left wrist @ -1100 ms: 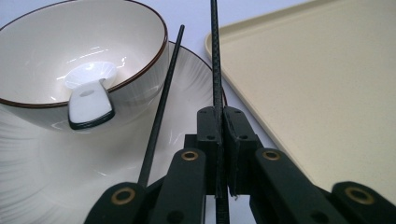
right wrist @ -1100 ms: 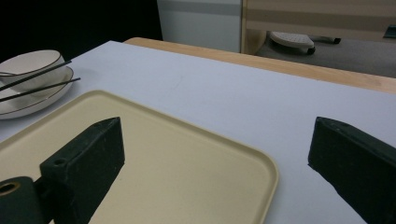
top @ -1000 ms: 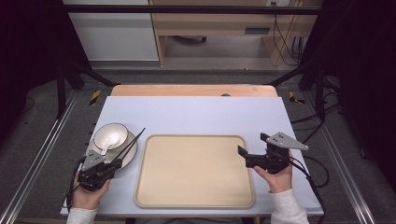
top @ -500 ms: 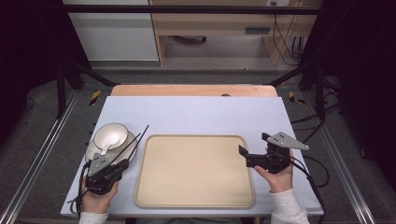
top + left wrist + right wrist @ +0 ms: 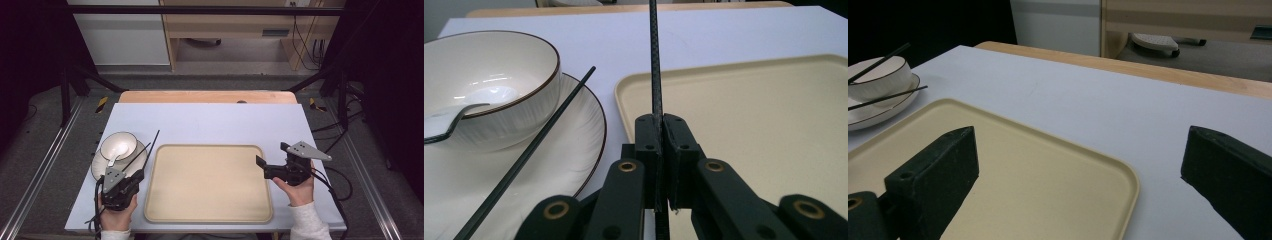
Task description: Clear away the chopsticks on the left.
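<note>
The left gripper (image 5: 131, 181) is clenched on 1 black chopstick (image 5: 654, 55), which stands pinched between its jaws and points forward over the gap between the plate (image 5: 574, 165) and the beige tray (image 5: 210, 182). The second chopstick (image 5: 531, 150) lies slanted across the plate's rim, beside the white bowl (image 5: 119, 146) with a spoon (image 5: 446, 125) in it. The right gripper (image 5: 262, 167) hovers over the tray's right edge with its jaws spread wide, holding nothing.

The step in hand looks like carrying the held chopstick toward the tray. To do it well, keep the squeeze firm, since the stick is thin and smooth and held near 1 end, so it could pivot or slip. Lift it clear of the plate's rim and of the other stick before swinging across, then lay it flat and low on the tray.

The chopstick's far tip is cut off at the top of the left gripper view, and its near end is hidden between the jaws. Whether the second chopstick touches the bowl is hard to tell.
</note>
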Available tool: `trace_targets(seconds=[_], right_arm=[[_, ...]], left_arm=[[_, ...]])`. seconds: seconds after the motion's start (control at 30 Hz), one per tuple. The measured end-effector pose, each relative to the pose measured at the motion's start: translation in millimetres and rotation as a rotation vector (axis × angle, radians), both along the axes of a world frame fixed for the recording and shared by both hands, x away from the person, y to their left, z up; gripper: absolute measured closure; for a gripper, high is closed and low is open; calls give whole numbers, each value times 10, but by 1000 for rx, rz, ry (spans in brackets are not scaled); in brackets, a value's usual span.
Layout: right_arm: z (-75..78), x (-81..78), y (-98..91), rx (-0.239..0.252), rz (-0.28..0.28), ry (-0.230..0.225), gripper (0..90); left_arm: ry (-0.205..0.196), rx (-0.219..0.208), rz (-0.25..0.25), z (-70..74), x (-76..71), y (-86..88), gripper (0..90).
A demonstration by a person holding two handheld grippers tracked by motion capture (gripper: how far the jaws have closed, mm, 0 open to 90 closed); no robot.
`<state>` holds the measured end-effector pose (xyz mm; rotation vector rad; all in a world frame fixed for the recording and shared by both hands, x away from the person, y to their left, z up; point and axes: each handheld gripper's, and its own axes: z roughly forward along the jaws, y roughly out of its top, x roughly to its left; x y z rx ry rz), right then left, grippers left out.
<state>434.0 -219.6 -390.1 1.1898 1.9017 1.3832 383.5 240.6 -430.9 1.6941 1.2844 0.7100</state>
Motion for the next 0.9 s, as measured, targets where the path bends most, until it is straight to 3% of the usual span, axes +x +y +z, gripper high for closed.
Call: trace_targets(seconds=[0.17,0.37,0.67,0.9], right_arm=[[4,-3,-2,1,7,-4,22],[21,-16,-16,10,10,-8,27],[-9,4,12,-1,22,3,31],[-24,12,29,-6,24,9,33]], left_arm=[[-6,-35,17,14,-12,-103,856],[-30,-73,73,-12,-70,-219,855],[-34,-67,122,-70,-111,-279,855],[-19,-77,141,-261,-155,-392,855]])
